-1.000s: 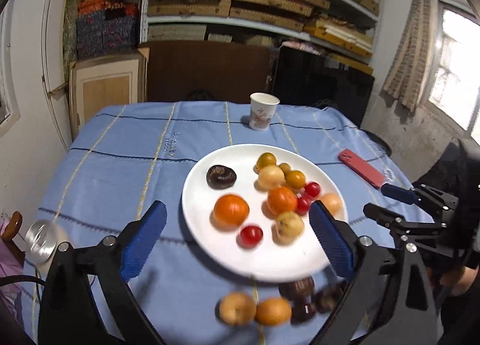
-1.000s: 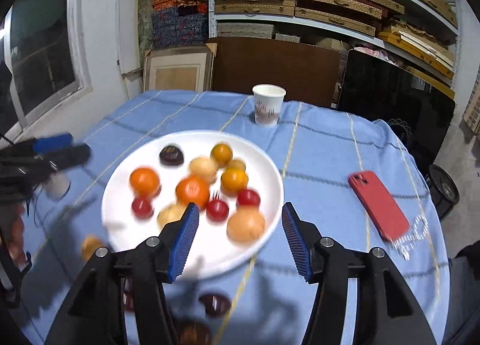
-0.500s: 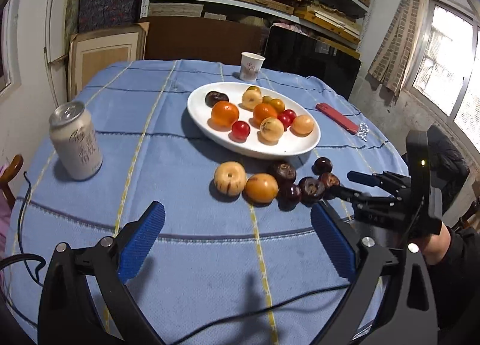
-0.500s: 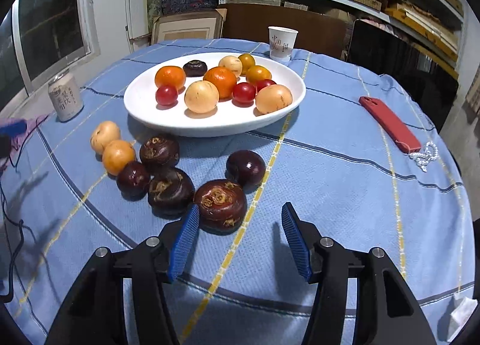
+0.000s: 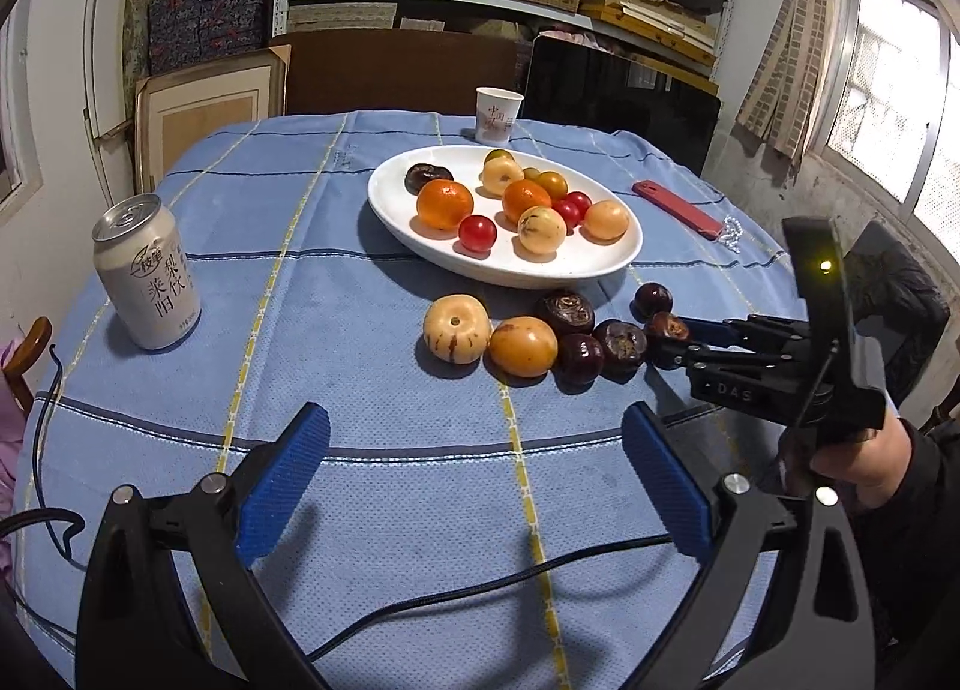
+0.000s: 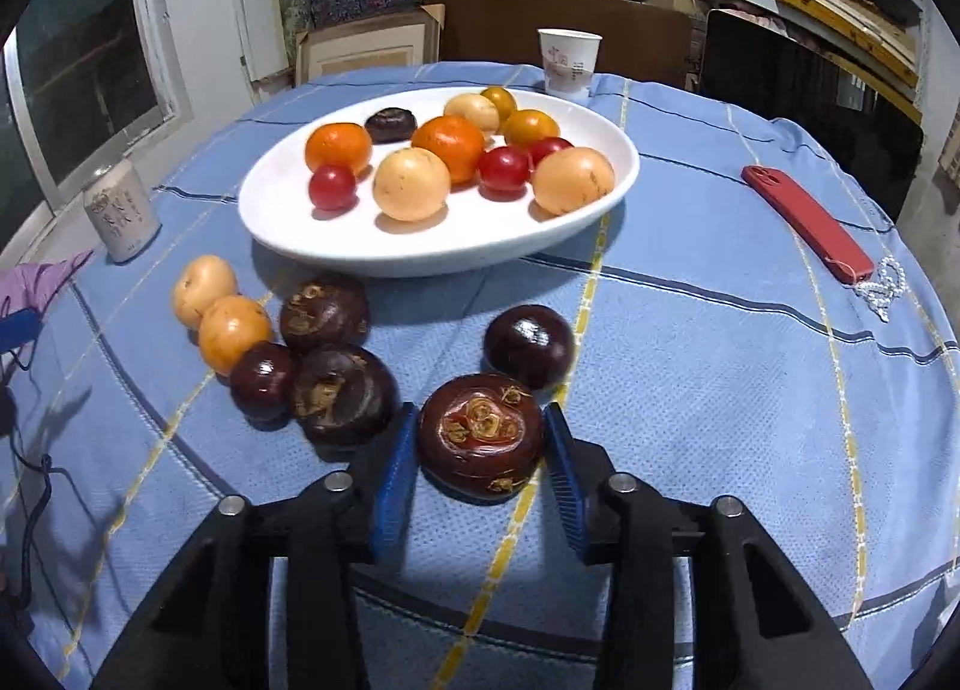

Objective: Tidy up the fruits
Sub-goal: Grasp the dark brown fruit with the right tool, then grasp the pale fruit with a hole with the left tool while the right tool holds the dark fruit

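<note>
While right gripper point(image 6: 480, 441) jaws have just been closing onto the water chestnut point(image 6: 480, 435) | hard, glossy, slippery: hold flat sides | left gripper point(image 5: 474, 486) jaws open, empty

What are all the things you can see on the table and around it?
plate: one, white, mid-table
fruit on the plate: about a dozen, orange, red, tan, one dark
tan fruit: two, on the cloth before the plate
dark fruit: five, brown-red, beside those
can: one, silver-white, left side
paper cup: one, white, behind the plate
phone: one, red, right of the plate
tablecloth: one, blue, striped
cable: one, black, near edge
left gripper: black, blue pads, open, empty
right gripper: jaws just closing, pads on the nearest dark fruit
hand: one, holding the right gripper
</note>
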Demonstrator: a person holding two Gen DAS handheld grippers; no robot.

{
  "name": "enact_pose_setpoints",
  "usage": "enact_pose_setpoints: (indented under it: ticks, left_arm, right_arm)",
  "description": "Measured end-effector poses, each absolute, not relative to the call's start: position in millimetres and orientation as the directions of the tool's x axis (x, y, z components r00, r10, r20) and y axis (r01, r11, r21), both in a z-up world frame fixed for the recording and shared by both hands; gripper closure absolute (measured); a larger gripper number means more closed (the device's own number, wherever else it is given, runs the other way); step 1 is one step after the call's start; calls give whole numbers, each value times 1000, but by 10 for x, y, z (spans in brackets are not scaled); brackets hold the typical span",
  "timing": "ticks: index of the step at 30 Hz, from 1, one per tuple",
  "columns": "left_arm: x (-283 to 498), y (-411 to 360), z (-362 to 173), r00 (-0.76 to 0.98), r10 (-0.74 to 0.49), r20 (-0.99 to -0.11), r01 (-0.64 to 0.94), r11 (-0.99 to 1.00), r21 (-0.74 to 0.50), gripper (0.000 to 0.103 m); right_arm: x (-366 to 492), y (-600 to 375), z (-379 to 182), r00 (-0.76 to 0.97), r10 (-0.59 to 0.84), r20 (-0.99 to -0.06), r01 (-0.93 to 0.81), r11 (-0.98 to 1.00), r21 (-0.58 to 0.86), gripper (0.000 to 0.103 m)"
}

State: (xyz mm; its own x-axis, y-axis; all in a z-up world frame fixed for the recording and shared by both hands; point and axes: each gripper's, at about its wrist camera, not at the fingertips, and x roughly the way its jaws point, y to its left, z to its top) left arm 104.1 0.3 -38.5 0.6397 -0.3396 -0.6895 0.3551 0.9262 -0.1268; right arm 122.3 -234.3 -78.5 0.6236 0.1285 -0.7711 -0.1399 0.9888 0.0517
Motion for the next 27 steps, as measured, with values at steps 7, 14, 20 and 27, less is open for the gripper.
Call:
enact_pose_setpoints:
  ticks: [7, 14, 20, 27]
  left_arm:
    - [1442, -102, -403, 655, -263, -708, 323, 945, -53, 7]
    - [2011, -292, -712, 618, -198, -761, 259, 965, -41, 19]
    - [2153, -211, -894, 578, -179, -796, 202, 977, -73, 34]
    - [2170, -216, -894, 593, -157, -790, 198, 979, -46, 48]
  right_arm:
    - [885, -2278, -655, 666, 160, -729, -155, 985, 74, 61]
    - [716, -2241, -623, 697, 196, -690, -184, 979, 93, 61]
    - [685, -2252, -617, 697, 216, -684, -193, 975, 111, 61]
    - [663, -2269, -618, 699, 223, -680, -193, 974, 120, 61]
